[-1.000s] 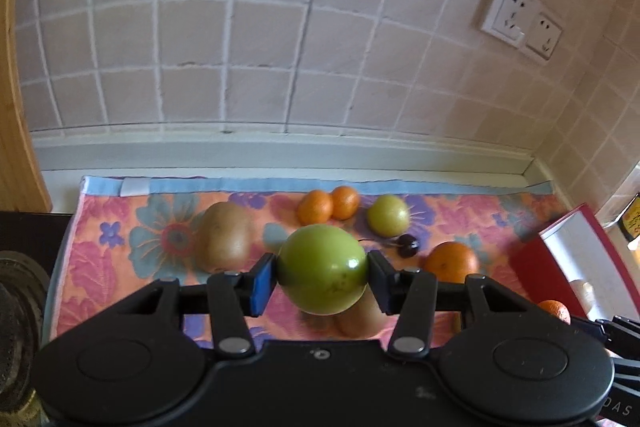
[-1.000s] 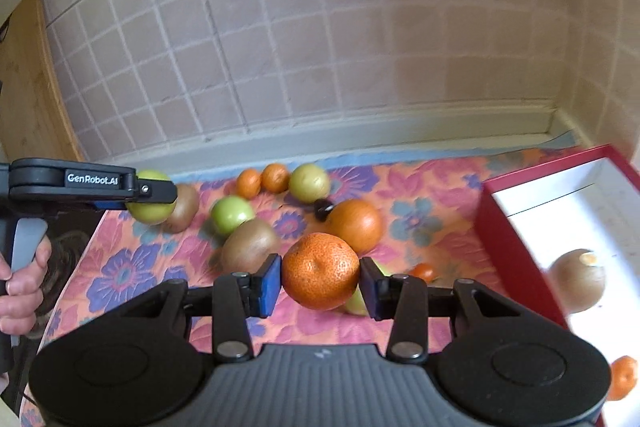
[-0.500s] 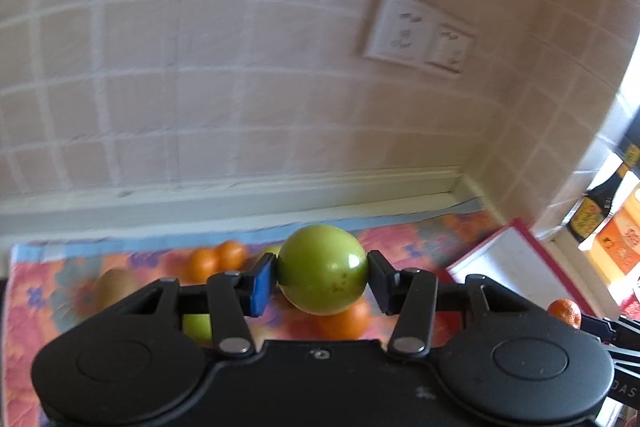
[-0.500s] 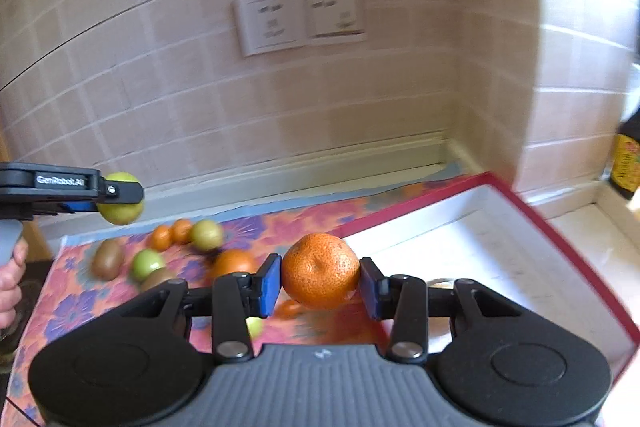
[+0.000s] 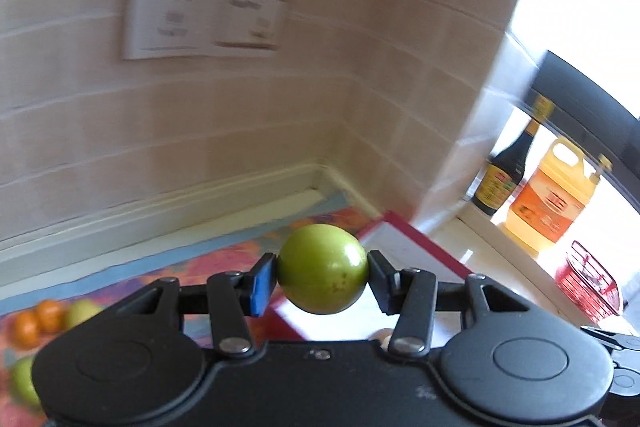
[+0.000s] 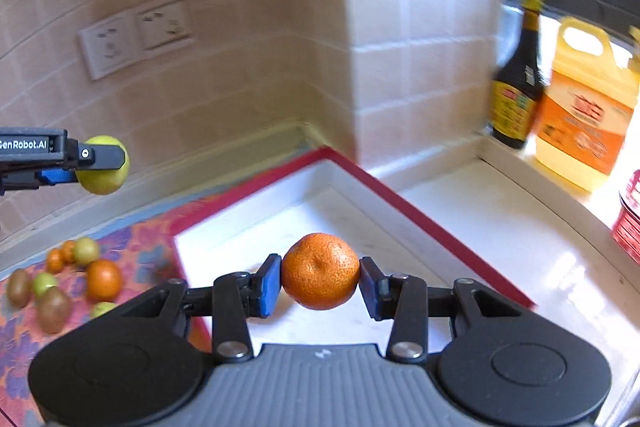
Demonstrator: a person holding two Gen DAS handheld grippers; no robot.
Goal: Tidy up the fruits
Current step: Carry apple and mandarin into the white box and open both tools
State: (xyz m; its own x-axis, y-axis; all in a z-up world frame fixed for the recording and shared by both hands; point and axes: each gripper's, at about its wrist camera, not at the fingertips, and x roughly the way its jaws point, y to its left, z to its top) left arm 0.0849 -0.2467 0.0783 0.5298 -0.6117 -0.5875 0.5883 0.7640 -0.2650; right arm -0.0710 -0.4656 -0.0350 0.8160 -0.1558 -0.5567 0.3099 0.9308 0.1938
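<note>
- Left wrist view: a smooth, round green fruit (image 5: 322, 268) with a few brown specks is pinched between the blue pads of the left gripper (image 5: 322, 273) and carried in the air above the near corner of the red-rimmed white box (image 5: 416, 247).
- The floral cloth (image 5: 224, 259) is seen at the lower left, with small oranges (image 5: 38, 317) lying on it.
- A slip is judged possible: the glossy, curved skin is gripped only at two small spots.
- Right wrist view: a dimpled, slightly flattened mandarin (image 6: 321, 270) is clamped by the right gripper (image 6: 320, 281) over the box's white floor, near the far corner.
- A bounce or roll against the hard floor is judged likely if release comes from too high.
- Kiwis (image 6: 52, 309), fuzzy and brown, are left on the cloth.
</note>
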